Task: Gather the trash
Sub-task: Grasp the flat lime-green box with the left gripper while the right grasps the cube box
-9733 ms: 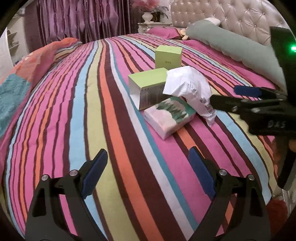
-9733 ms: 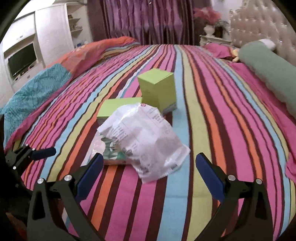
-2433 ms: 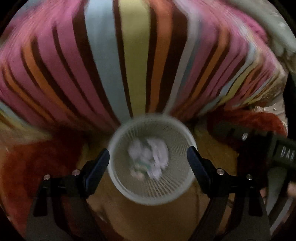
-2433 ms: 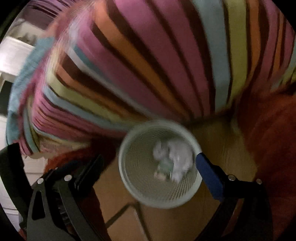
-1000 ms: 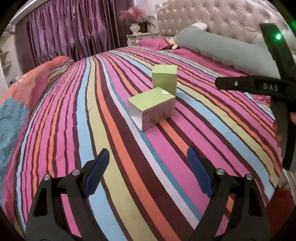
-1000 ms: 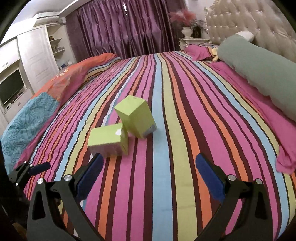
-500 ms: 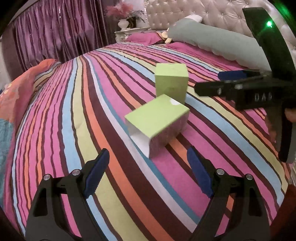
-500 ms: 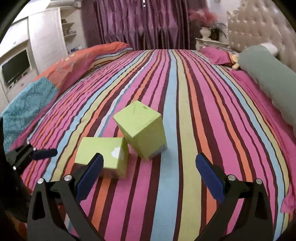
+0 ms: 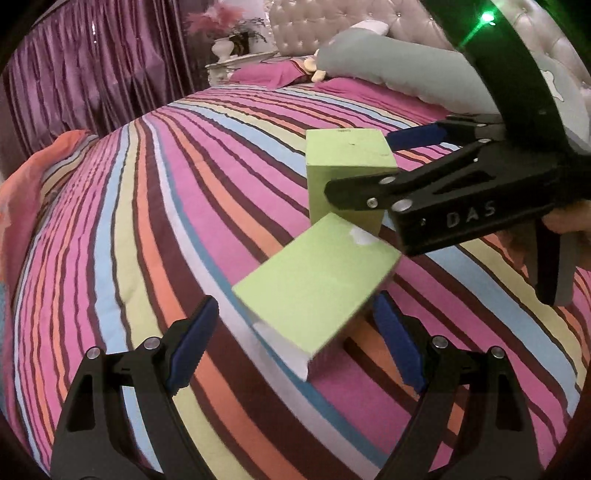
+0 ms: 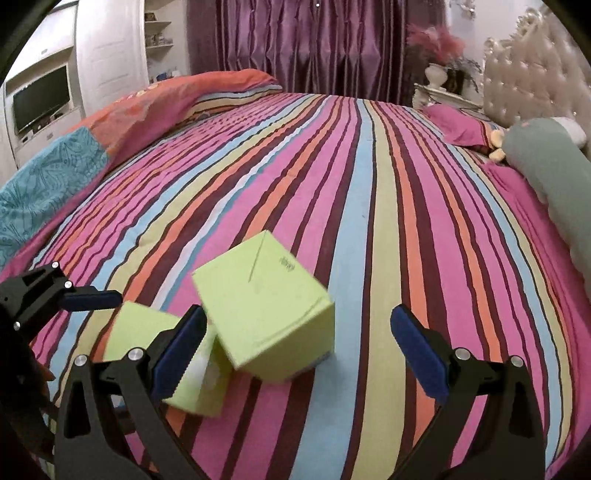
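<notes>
Both grippers have closed in on the last two green boxes; wrapper and tissue pack already binned. Left gripper [image 9: 295,339], jaws released, straddles the near flat box [image 9: 314,288], not yet touching. Right gripper [image 10: 299,343], also wide, frames the upright box [image 10: 266,317] just beyond, boxes nearly touching. Striped bedspread [image 10: 369,184] lies clear beyond; bolster [image 10: 546,173] far right.

Room light was dim and warm; fisheye bent the edges, near box [image 9: 314,280] slightly blurred, green lamp [image 9: 487,16] flared
</notes>
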A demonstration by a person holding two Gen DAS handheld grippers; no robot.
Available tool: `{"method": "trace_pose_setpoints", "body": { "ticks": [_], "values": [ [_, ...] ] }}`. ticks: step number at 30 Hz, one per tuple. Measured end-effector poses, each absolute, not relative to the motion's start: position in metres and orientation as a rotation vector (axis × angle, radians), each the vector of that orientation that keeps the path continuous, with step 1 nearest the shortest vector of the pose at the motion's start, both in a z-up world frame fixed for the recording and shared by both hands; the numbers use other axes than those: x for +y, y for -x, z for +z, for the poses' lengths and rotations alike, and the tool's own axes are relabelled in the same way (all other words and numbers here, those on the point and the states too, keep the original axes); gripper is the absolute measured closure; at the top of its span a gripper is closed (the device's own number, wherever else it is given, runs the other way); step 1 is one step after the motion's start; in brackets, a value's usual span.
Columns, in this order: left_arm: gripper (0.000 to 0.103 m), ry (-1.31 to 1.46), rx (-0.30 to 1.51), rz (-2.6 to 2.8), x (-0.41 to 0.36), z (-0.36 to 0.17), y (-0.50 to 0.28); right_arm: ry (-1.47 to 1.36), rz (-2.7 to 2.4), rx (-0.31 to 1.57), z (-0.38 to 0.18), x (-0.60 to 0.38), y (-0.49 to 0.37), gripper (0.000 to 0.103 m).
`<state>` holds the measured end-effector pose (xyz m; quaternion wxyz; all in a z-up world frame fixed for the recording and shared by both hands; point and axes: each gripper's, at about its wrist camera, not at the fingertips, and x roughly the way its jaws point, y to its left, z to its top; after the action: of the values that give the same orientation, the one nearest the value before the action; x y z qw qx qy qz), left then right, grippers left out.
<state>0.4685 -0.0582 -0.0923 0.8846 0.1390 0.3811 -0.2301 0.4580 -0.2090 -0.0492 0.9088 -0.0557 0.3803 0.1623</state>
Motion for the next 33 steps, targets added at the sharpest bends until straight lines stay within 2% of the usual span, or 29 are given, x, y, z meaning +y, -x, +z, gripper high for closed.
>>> {"method": "trace_pose_setpoints", "body": {
  "ticks": [10, 23, 28, 30, 31, 33],
  "values": [
    [0.02, -0.272, 0.811, -0.585, -0.071, -0.096, -0.488, -0.016, 0.353, 0.83, -0.059, -0.218, -0.484, 0.007],
    [0.02, -0.097, 0.892, -0.574, -0.072, -0.11, -0.508, -0.106, 0.422, 0.908, -0.072, -0.215, -0.492, 0.008],
    [0.034, -0.035, 0.914, -0.537, -0.072, -0.116, -0.506, -0.13, 0.41, 0.891, -0.071, -0.223, -0.486, 0.009],
    [0.041, 0.01, 0.928, -0.531, -0.069, -0.117, -0.506, -0.137, 0.412, 0.885, -0.069, -0.226, -0.482, 0.028],
    [0.041, 0.031, 0.933, -0.525, -0.066, -0.117, -0.505, -0.148, 0.411, 0.889, -0.068, -0.227, -0.482, 0.044],
    [0.042, 0.054, 0.938, -0.517, -0.063, -0.116, -0.503, -0.157, 0.397, 0.899, -0.065, -0.228, -0.48, 0.045]
  ]
}}
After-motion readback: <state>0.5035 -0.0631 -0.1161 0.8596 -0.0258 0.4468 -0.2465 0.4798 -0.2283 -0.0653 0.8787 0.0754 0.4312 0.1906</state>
